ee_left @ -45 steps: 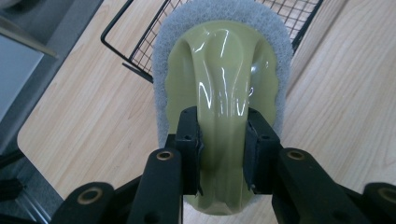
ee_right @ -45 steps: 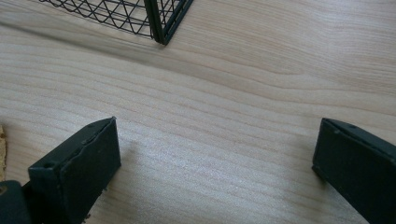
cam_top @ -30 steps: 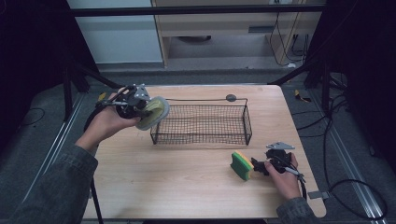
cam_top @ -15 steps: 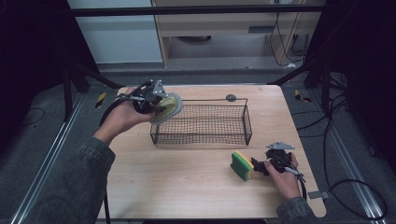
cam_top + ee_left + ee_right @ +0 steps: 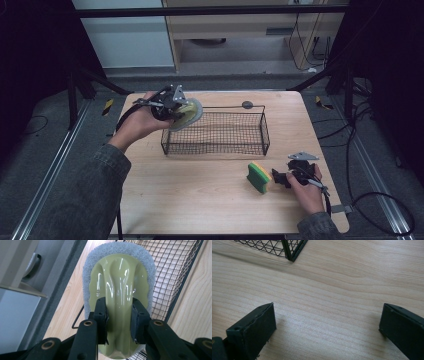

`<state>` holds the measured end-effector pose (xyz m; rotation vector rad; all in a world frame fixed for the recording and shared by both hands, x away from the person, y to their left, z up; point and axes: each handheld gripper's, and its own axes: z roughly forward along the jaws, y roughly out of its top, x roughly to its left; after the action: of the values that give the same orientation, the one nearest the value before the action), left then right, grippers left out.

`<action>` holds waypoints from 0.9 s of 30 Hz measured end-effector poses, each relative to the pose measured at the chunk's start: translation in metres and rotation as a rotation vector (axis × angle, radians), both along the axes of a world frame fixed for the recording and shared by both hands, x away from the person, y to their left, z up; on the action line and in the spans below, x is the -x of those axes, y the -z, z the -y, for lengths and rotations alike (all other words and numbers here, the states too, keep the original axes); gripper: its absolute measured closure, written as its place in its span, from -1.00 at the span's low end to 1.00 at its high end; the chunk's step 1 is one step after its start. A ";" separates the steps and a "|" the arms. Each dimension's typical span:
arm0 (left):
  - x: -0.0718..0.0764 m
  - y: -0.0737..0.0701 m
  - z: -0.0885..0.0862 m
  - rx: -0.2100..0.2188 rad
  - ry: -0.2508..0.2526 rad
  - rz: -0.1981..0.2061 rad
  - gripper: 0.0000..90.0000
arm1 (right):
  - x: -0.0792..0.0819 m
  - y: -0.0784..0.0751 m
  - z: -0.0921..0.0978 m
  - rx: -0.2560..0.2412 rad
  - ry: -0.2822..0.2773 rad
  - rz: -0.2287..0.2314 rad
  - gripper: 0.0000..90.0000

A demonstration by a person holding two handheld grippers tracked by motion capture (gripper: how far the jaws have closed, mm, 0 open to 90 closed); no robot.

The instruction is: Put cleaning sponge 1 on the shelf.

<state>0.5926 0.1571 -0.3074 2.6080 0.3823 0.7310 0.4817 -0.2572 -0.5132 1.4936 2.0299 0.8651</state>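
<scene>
Left hand-held gripper [image 5: 181, 109] clenched on scrub pad's handle [image 5: 119, 290] — held above wire basket [image 5: 215, 134] at its far-left corner, long axis pointing along jaws into basket. Right hand-held gripper [image 5: 278, 177] released, low over bench [image 5: 200, 200] near sponge [image 5: 258, 178].

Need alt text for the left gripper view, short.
The left hand-held gripper clamps the ridged handle of a pale green scrubber with a grey scouring pad around its edge, jaws closed on either side. Behind it are a black wire basket and the light wooden table.
</scene>
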 end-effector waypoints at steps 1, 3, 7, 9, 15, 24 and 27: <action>0.000 0.000 0.000 0.000 0.000 0.000 0.56 | 0.000 0.000 0.000 0.000 0.000 0.000 -0.98; -0.002 0.005 0.003 -0.010 0.014 0.002 0.56 | 0.000 0.000 0.000 0.002 -0.001 0.000 -0.98; -0.002 0.006 0.006 -0.017 0.020 0.009 0.56 | 0.001 0.000 0.000 0.005 0.001 0.000 -0.97; -0.002 0.006 0.007 -0.015 0.023 0.013 0.56 | 0.001 0.000 0.000 0.005 -0.001 0.001 -0.97; 0.000 0.007 0.009 -0.006 0.055 0.041 0.56 | 0.001 0.000 0.000 0.002 -0.001 0.003 -0.97; -0.005 0.015 0.008 -0.049 0.050 0.037 0.56 | 0.002 0.000 0.000 -0.001 0.001 0.002 -0.97; -0.006 0.017 0.008 -0.044 0.054 0.036 0.56 | 0.002 0.000 0.000 -0.005 0.004 -0.001 -0.97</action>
<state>0.5988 0.1495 -0.3243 2.6314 0.2869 0.7746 0.4795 -0.2570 -0.5129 1.5002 2.0261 0.8686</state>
